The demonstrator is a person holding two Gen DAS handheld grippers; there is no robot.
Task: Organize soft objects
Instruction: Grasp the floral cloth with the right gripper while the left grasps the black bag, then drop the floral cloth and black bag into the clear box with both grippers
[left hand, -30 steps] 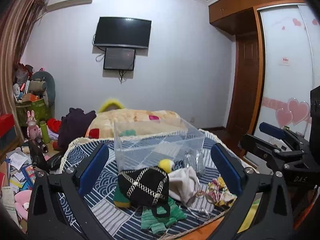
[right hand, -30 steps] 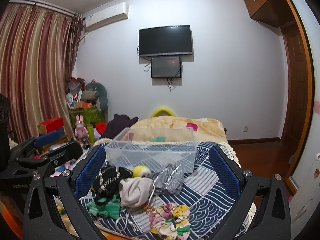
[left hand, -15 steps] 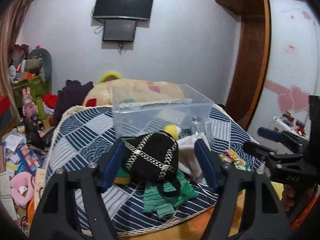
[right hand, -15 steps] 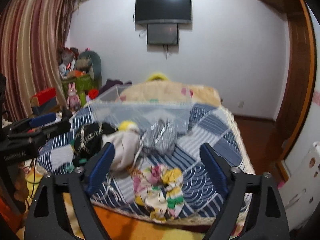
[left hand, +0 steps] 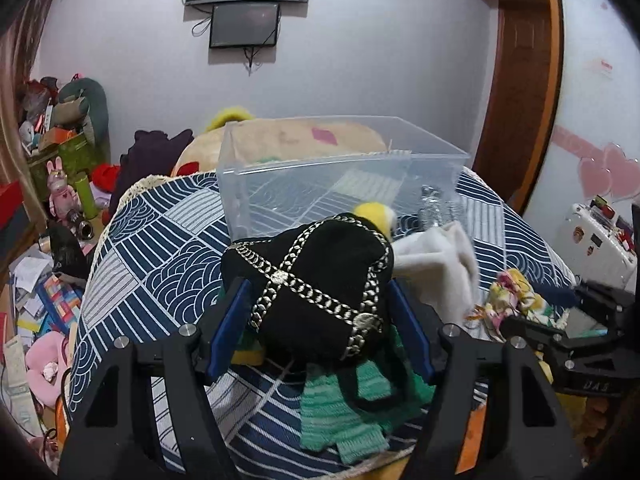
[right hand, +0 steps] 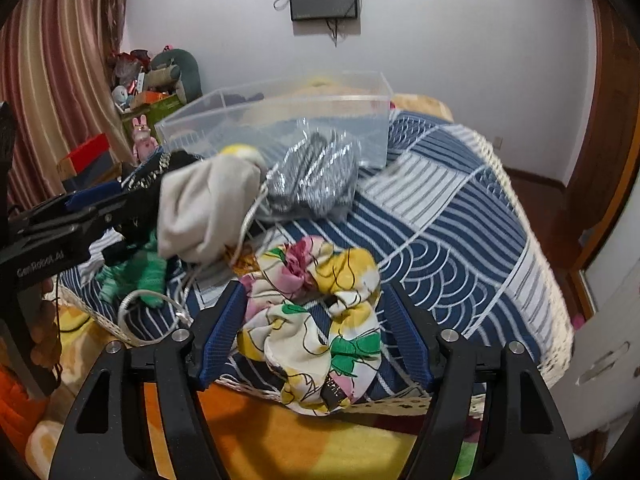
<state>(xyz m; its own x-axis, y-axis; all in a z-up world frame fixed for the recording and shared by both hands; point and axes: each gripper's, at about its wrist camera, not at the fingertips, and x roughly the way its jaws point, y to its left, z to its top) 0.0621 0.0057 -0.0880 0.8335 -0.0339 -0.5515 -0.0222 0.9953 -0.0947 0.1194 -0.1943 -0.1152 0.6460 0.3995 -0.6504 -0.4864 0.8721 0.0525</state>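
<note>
A black hat with silver chains [left hand: 316,284] lies on the blue patterned quilt [left hand: 160,264]. My left gripper [left hand: 318,320] is open with its blue fingers on either side of the hat. A floral scrunchie [right hand: 316,320] lies at the quilt's front edge. My right gripper [right hand: 316,332] is open with its fingers either side of it. A beige cloth [right hand: 204,208], green knit piece [left hand: 344,412], silver fabric [right hand: 316,176] and yellow ball [left hand: 372,214] lie nearby. A clear plastic bin [left hand: 340,176] stands behind them.
Behind the bin lies a beige pillow [left hand: 288,140]. A cluttered floor with toys and papers [left hand: 36,280] is to the left. A white case [left hand: 600,244] and wooden door [left hand: 520,80] are to the right. An orange blanket [right hand: 320,440] hangs below the quilt's edge.
Both grippers have moved forward and down toward the bed. The left now straddles the black hat and the right straddles the floral scrunchie; both jaws have narrowed.
</note>
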